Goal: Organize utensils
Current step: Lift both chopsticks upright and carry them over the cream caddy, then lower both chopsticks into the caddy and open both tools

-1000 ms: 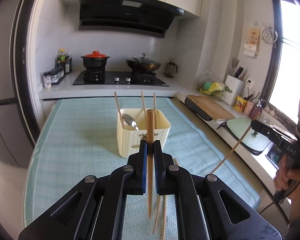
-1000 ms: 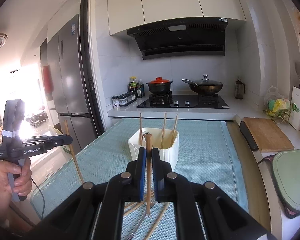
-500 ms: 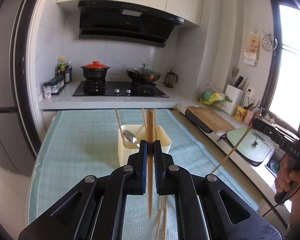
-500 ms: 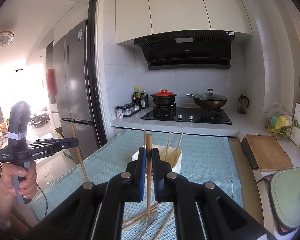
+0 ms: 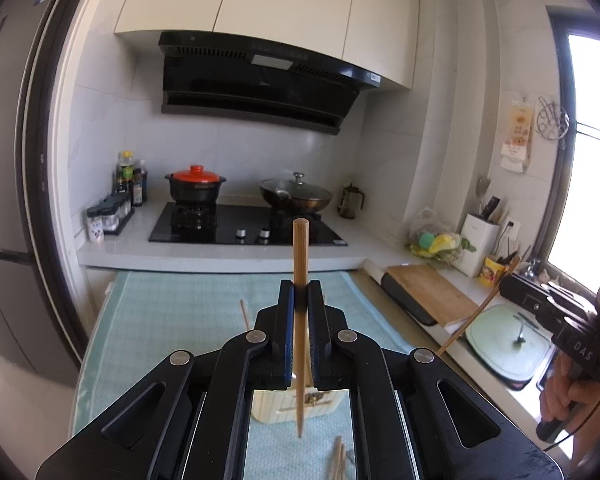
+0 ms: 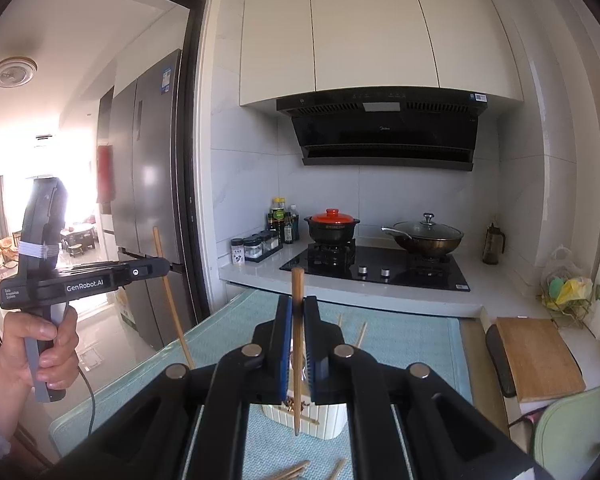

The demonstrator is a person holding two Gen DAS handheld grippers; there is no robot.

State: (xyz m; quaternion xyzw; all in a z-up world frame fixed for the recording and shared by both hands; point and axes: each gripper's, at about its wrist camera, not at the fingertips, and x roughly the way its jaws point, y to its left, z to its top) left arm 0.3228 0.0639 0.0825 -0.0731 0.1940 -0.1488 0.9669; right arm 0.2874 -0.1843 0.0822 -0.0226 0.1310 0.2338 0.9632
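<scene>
My left gripper [image 5: 300, 294] is shut on a wooden chopstick [image 5: 300, 264] held upright, its tip hanging above the cream utensil holder [image 5: 284, 404], mostly hidden behind the fingers. My right gripper [image 6: 298, 308] is shut on another upright chopstick [image 6: 297, 288] above the same holder [image 6: 324, 420], which has chopsticks standing in it [image 6: 362, 334]. Loose chopsticks lie on the teal mat in front of the holder [image 5: 338, 458] [image 6: 296, 470]. The left gripper also shows in the right wrist view [image 6: 152, 270], and the right gripper in the left wrist view [image 5: 512, 286].
A teal mat [image 5: 180, 320] covers the counter. Behind it is a stove [image 5: 244, 226] with a red-lidded pot [image 5: 196, 188] and a wok [image 5: 296, 196]. A cutting board [image 6: 540, 356] and a green lid [image 5: 508, 344] lie to the right. A fridge [image 6: 148, 200] stands left.
Both grippers have risen and tilted upward with their chopsticks; the holder has dropped low in both views and is now largely hidden behind the fingers.
</scene>
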